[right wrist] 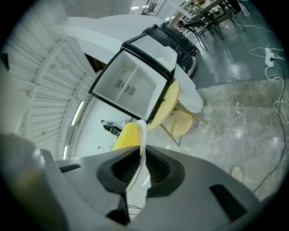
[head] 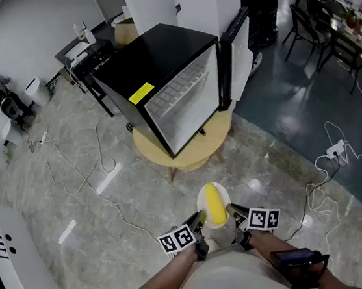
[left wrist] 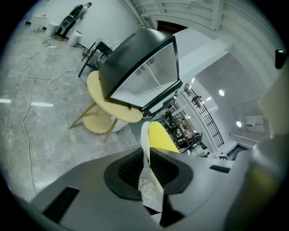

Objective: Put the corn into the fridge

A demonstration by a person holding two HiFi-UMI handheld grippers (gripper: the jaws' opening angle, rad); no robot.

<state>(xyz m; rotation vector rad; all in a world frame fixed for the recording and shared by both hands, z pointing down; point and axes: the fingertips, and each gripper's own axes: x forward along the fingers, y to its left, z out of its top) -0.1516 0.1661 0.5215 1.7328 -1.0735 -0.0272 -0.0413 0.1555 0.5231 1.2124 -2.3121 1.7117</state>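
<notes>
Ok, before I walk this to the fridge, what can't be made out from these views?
- Corn: both gripper views show only a yellow sliver; the plate rim and the jaws hide the rest.
- Fridge interior: too small in every view to tell whether its shelf is bare.
- Fridge door: edge-on in the head view, inner side hidden.
- Table: mostly covered by the fridge.

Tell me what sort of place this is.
Likely a lab or test hall, not a home: the mini fridge sits on a round table mid-floor, loose cables and a power strip lie across the floor, and black chairs stand nearby.
</notes>
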